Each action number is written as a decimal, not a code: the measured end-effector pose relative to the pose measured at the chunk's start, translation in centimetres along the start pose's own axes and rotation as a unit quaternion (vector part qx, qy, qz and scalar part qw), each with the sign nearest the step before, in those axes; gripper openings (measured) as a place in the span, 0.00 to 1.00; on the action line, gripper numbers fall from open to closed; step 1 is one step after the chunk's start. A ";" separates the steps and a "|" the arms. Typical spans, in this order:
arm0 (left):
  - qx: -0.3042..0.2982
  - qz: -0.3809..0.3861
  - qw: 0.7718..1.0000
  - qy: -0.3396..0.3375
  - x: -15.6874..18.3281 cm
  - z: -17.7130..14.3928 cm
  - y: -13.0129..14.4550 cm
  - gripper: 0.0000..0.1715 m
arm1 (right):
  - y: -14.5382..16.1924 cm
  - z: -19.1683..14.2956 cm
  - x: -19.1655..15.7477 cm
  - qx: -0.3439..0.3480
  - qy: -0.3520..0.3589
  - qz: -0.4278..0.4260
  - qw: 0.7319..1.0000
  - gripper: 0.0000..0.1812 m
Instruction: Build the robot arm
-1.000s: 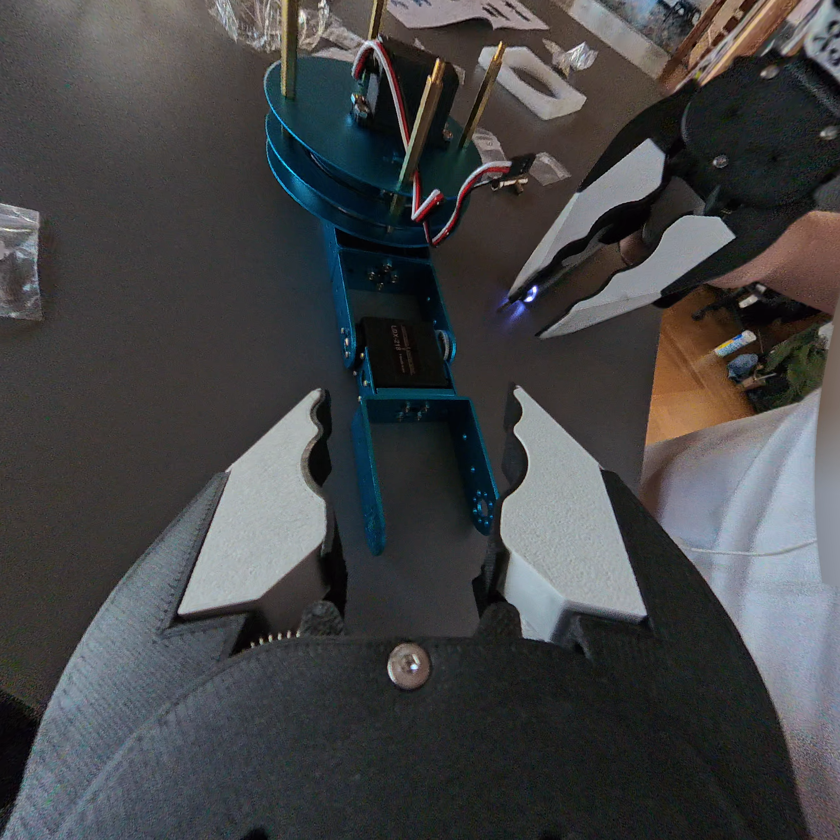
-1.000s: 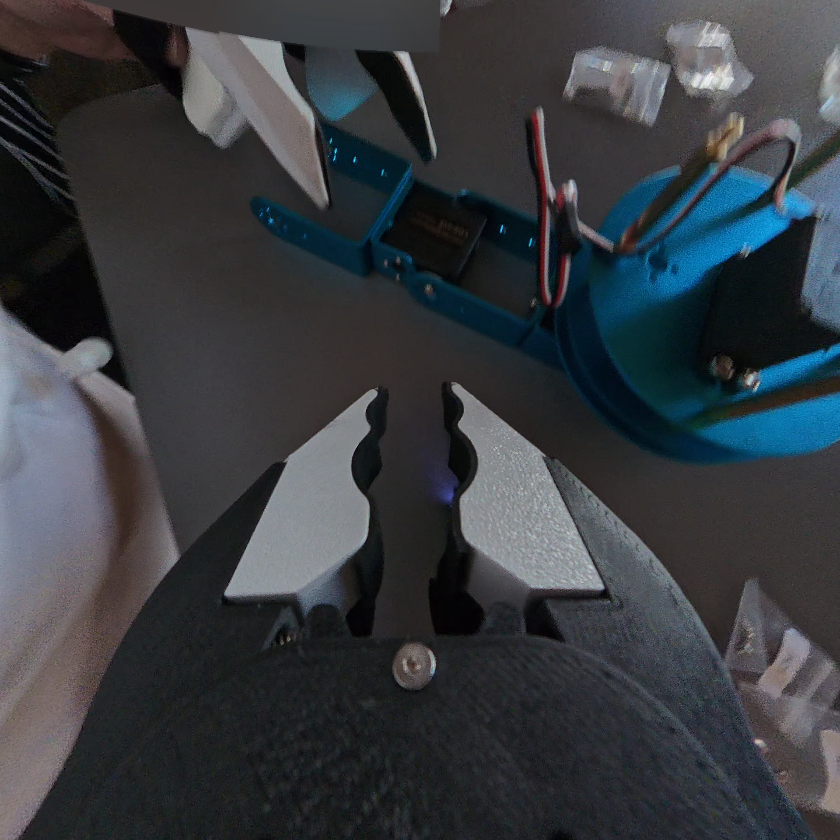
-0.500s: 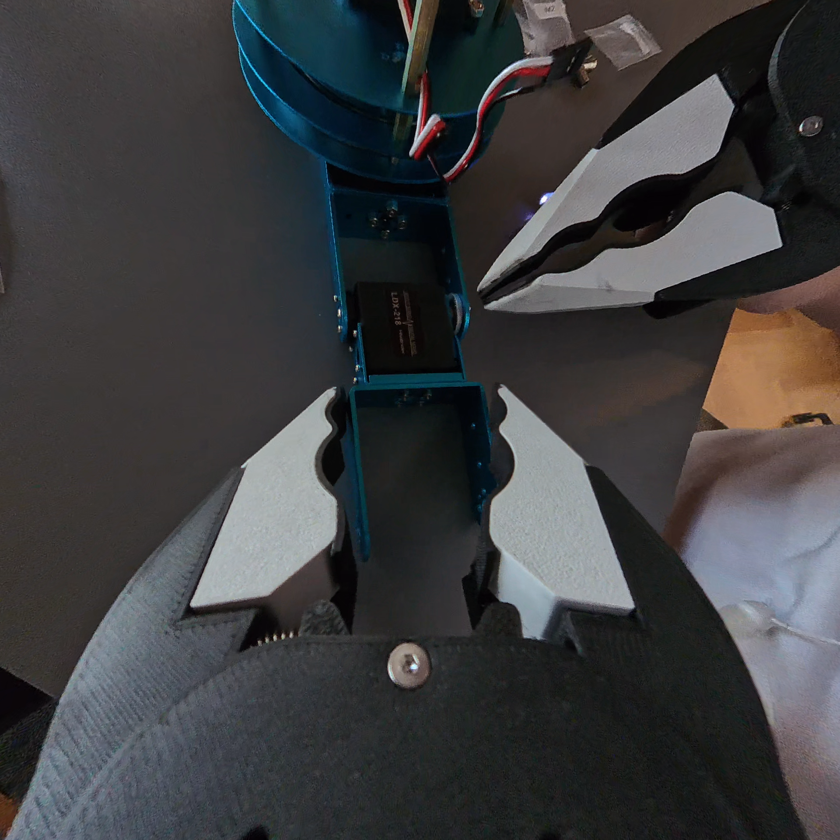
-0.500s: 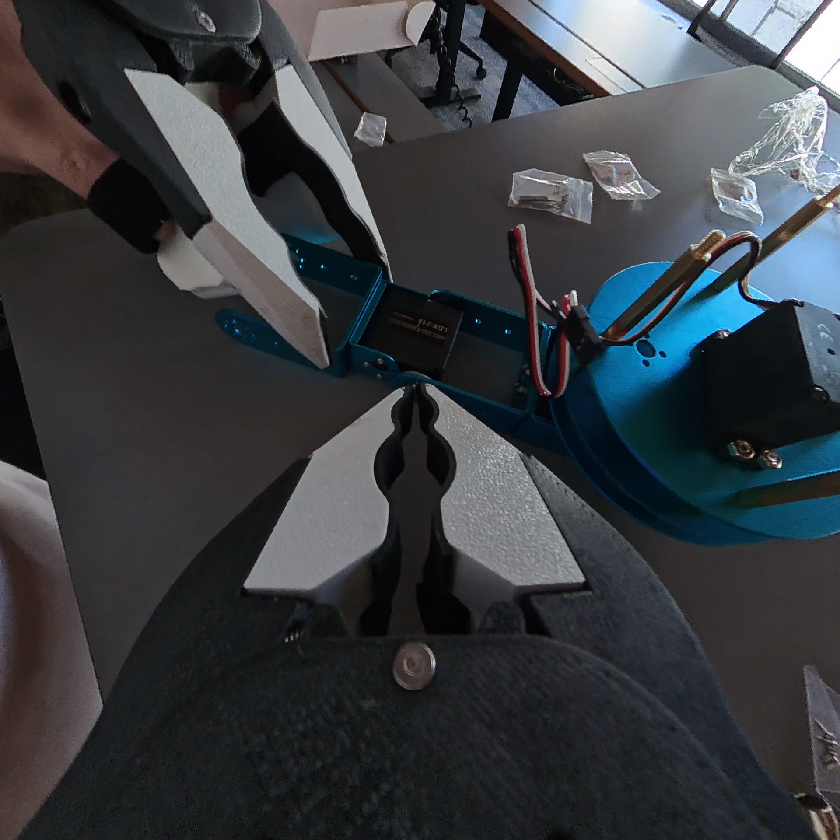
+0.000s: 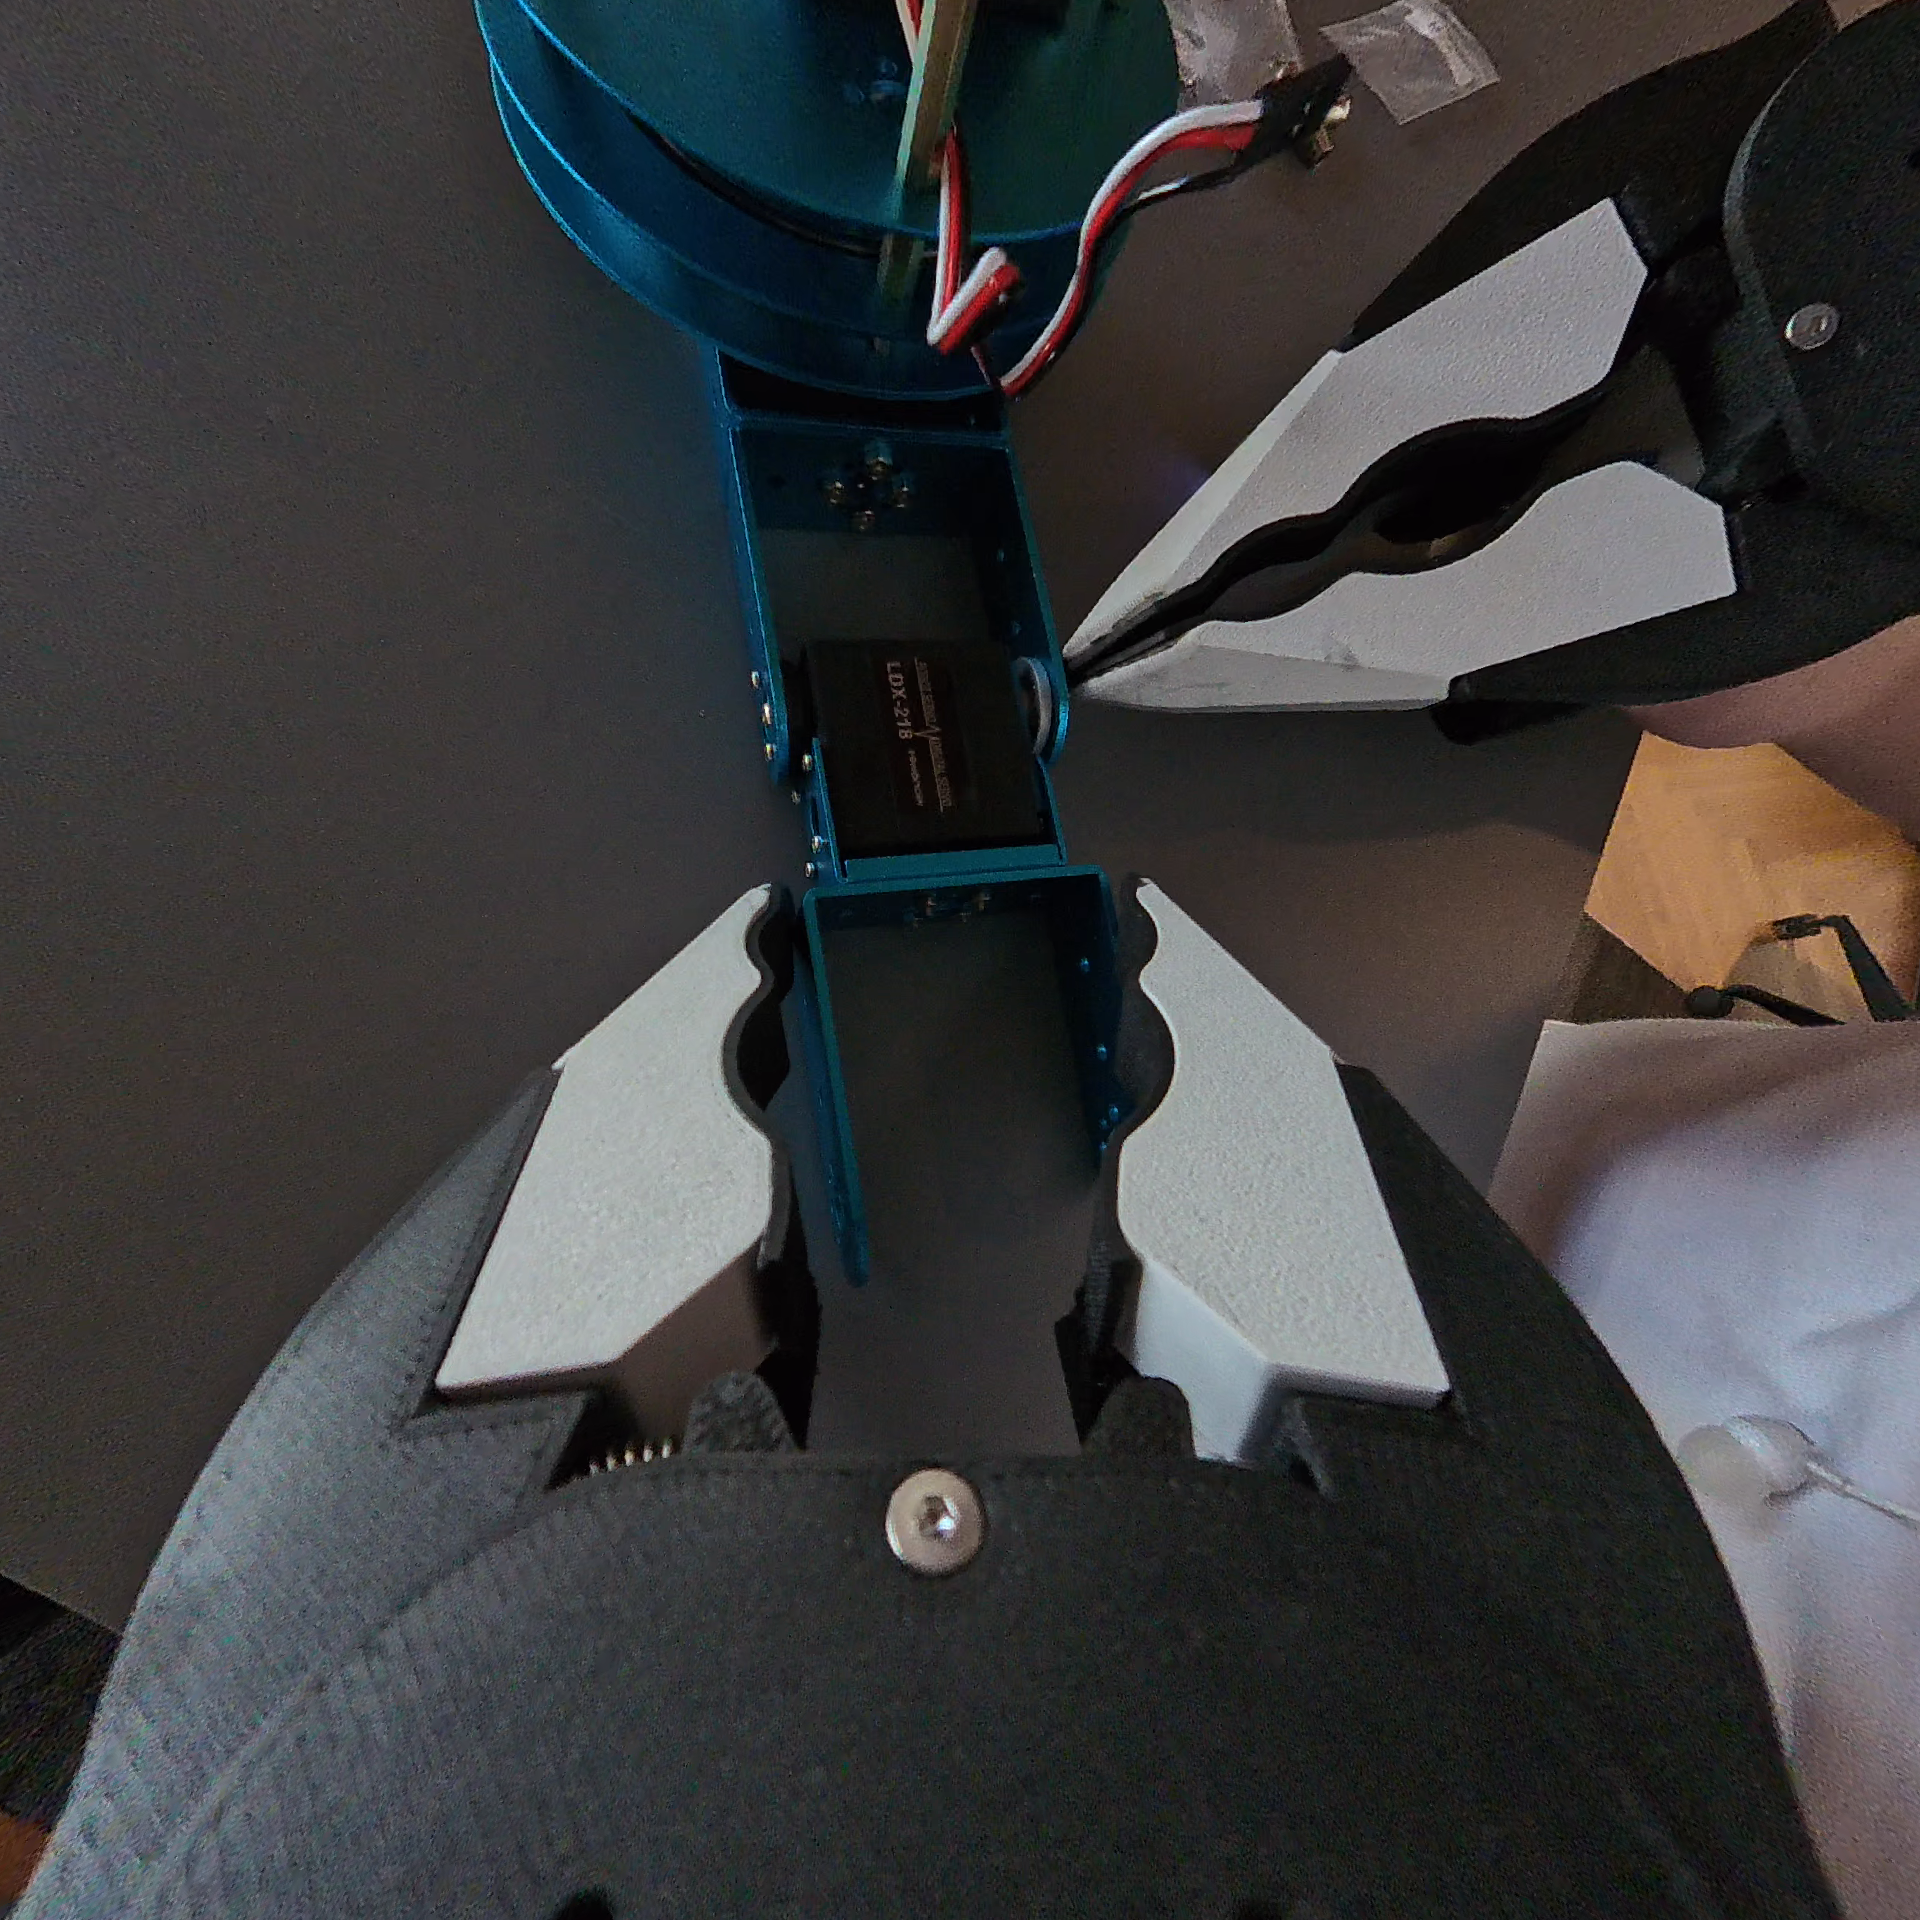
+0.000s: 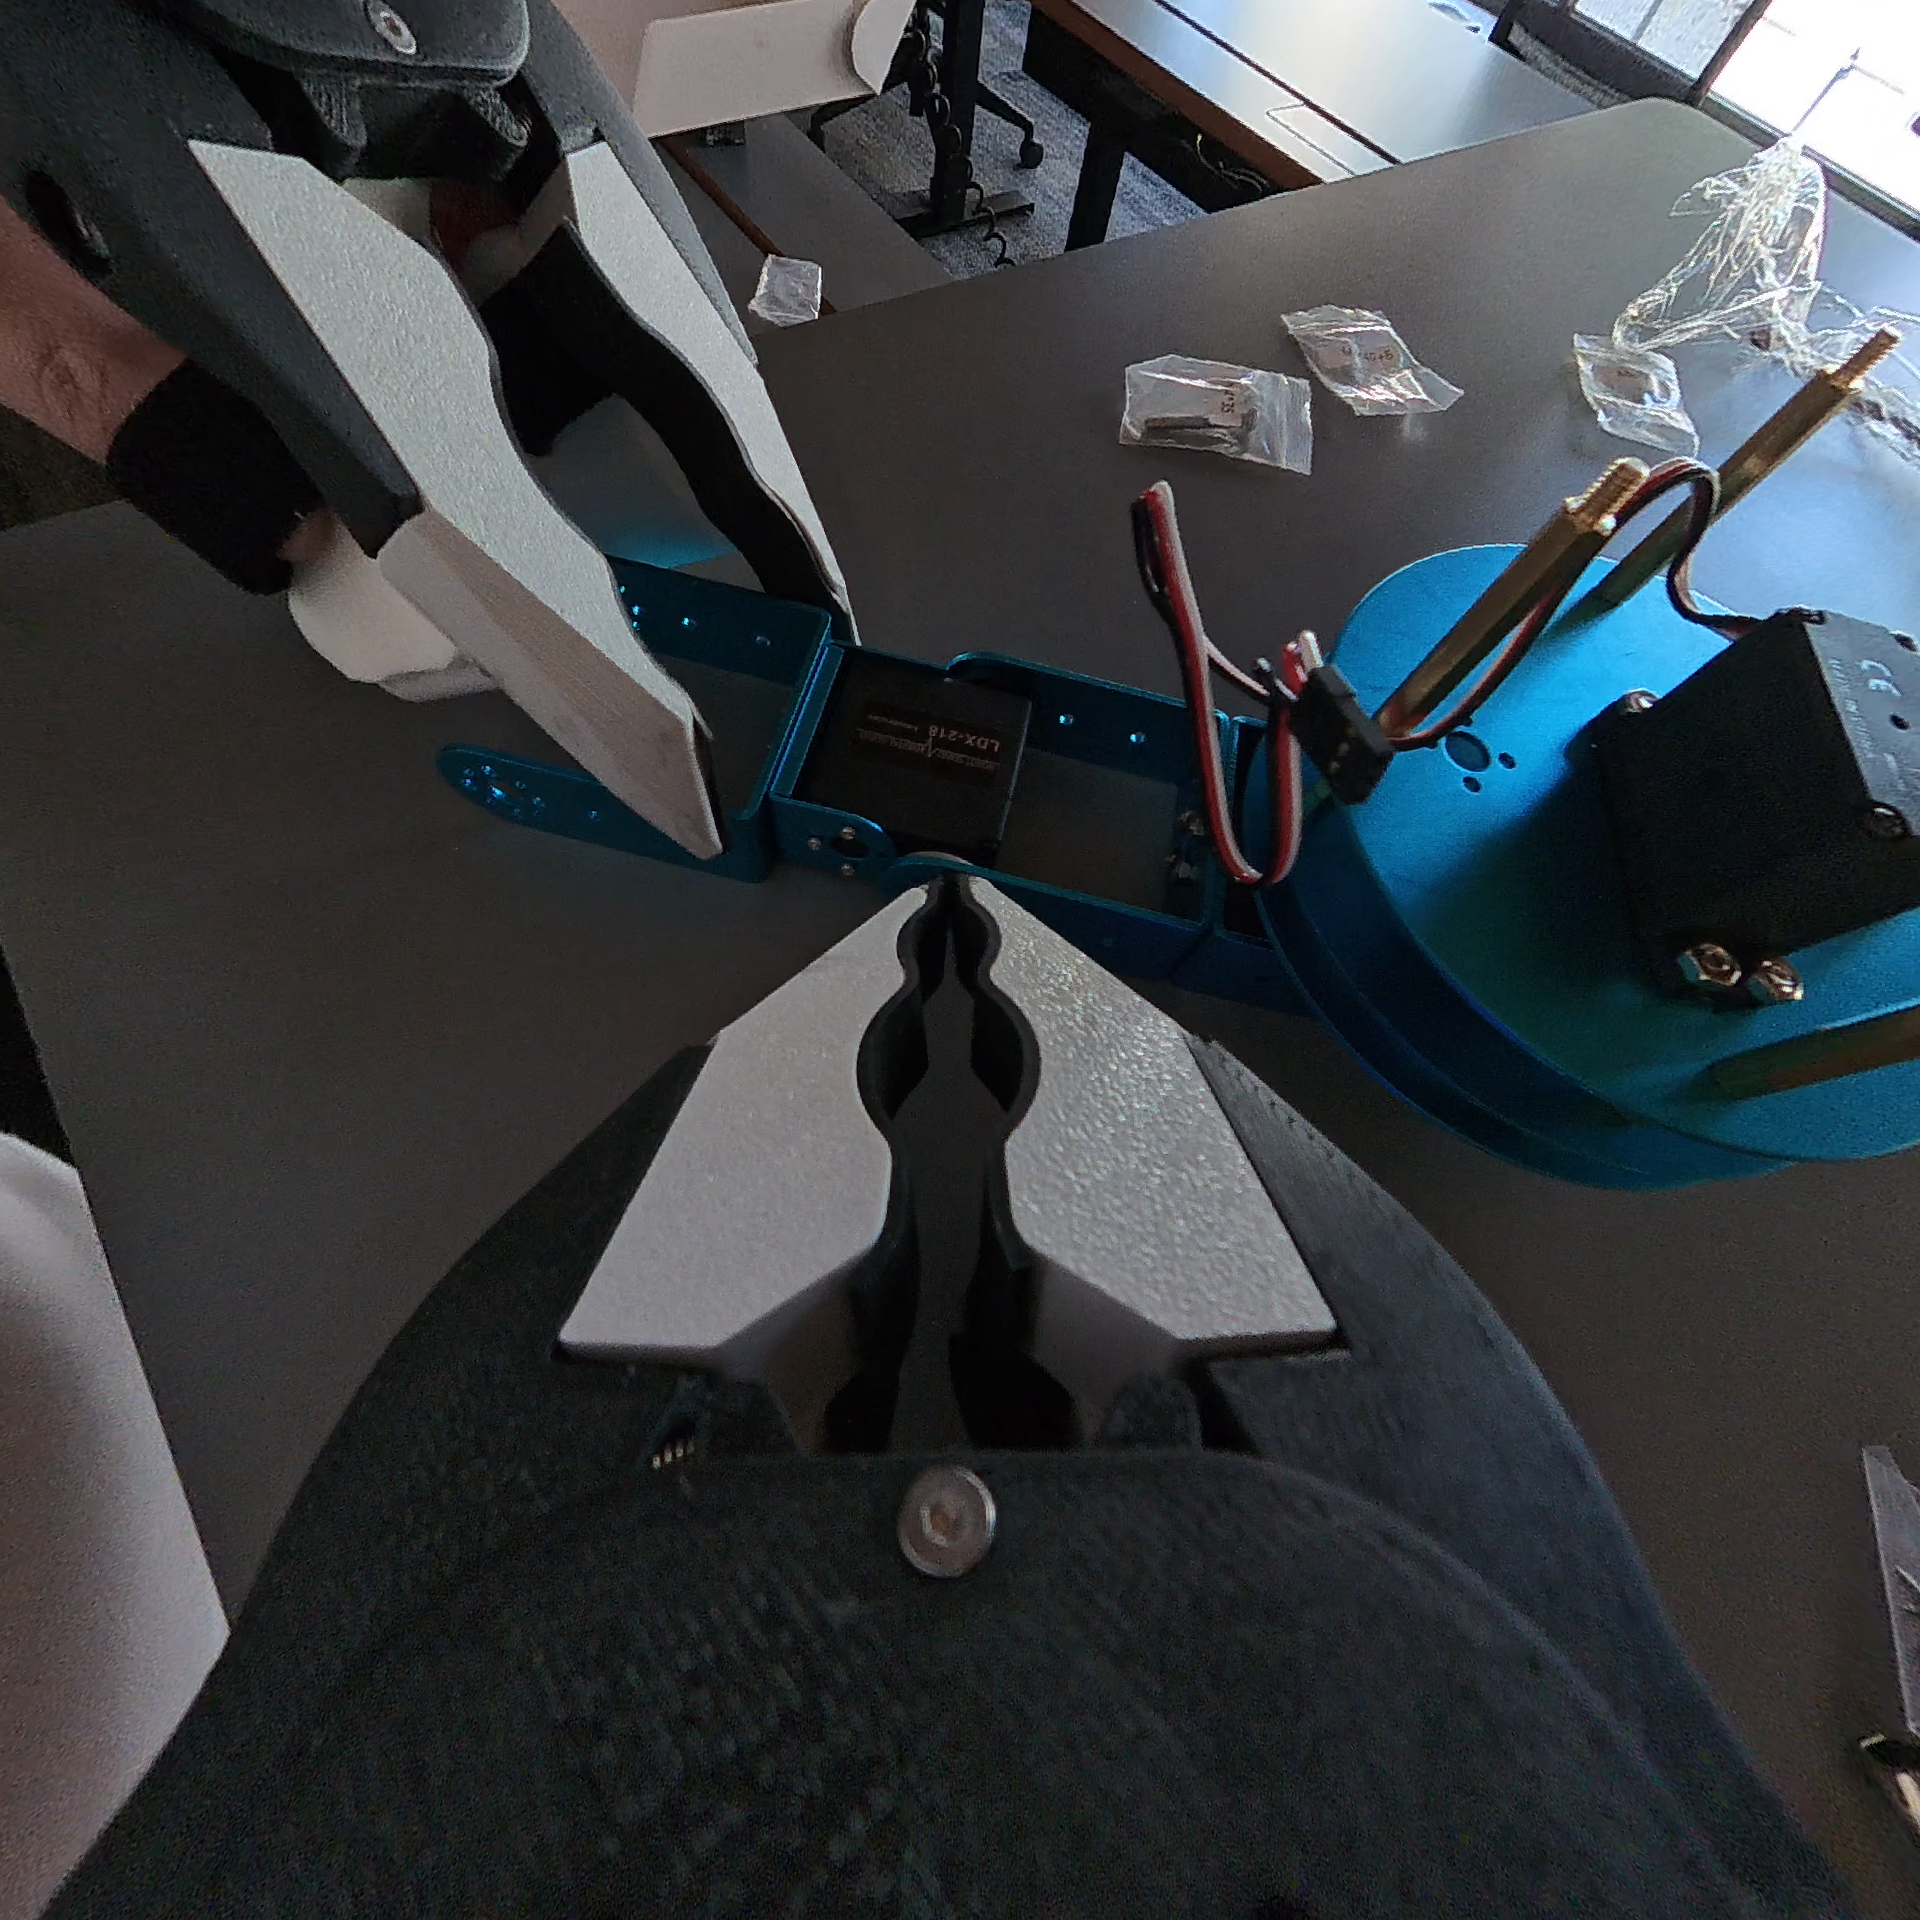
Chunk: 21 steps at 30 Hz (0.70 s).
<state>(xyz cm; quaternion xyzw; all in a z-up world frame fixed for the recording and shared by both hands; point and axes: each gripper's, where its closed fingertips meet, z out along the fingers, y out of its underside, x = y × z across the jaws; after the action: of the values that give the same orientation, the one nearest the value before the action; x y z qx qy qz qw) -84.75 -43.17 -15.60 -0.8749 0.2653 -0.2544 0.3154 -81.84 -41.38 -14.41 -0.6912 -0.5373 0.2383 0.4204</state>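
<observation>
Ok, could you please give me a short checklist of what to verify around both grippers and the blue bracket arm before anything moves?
1. Left gripper straddles the open blue metal U-bracket, one finger outside each wall: ok.
2. Firm grip on those walls: cannot tell.
3. Right gripper has its tips together with nothing between them: ok.
4. The right gripper's tips sit at the bracket pivot beside the black rectangular servo block; contact: cannot tell.
5. Red, white and black servo cable lies clear of both grippers: ok.
6. Round blue metal base rests flat on the dark grey table: ok.
</observation>
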 end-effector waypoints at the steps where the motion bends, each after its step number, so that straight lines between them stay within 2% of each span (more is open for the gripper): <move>1: -0.001 -0.002 1.000 -0.001 0.1 0.0 0.0 0.37 | 0.1 -0.2 0.1 -0.003 0.003 0.000 1.000 0.01; 5: 0.001 -0.021 1.000 0.007 0.4 -0.4 0.2 0.41 | -0.1 -2.3 0.8 0.015 0.024 0.014 1.000 0.03; 8: 0.009 -0.023 1.000 0.001 0.4 -0.9 0.1 0.41 | 0.9 -4.3 1.7 0.021 0.044 0.037 0.998 0.04; 13: 0.006 -0.018 1.000 -0.025 -0.3 -1.2 -1.2 0.42 | 2.5 -7.1 3.2 0.041 0.078 0.066 0.994 0.06; 15: 0.000 -0.015 1.000 -0.027 -0.4 -1.0 -1.8 0.42 | 2.9 -7.7 3.7 0.047 0.087 0.066 0.993 0.10; 18: 0.004 -0.017 1.000 -0.021 -0.4 -0.8 -2.6 0.41 | 2.7 -8.0 4.6 0.042 0.090 -0.009 0.995 0.16; 21: -0.006 -0.019 0.999 -0.027 -0.3 -0.4 -2.4 0.43 | 1.7 -7.7 6.7 0.028 0.124 -0.185 0.974 0.18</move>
<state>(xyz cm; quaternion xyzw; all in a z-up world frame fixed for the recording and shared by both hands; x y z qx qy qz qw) -84.50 -41.56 -13.81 -0.8881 0.2414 -0.2356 0.3123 -72.83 -37.71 -10.93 -0.5920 -0.5929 0.0834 0.5395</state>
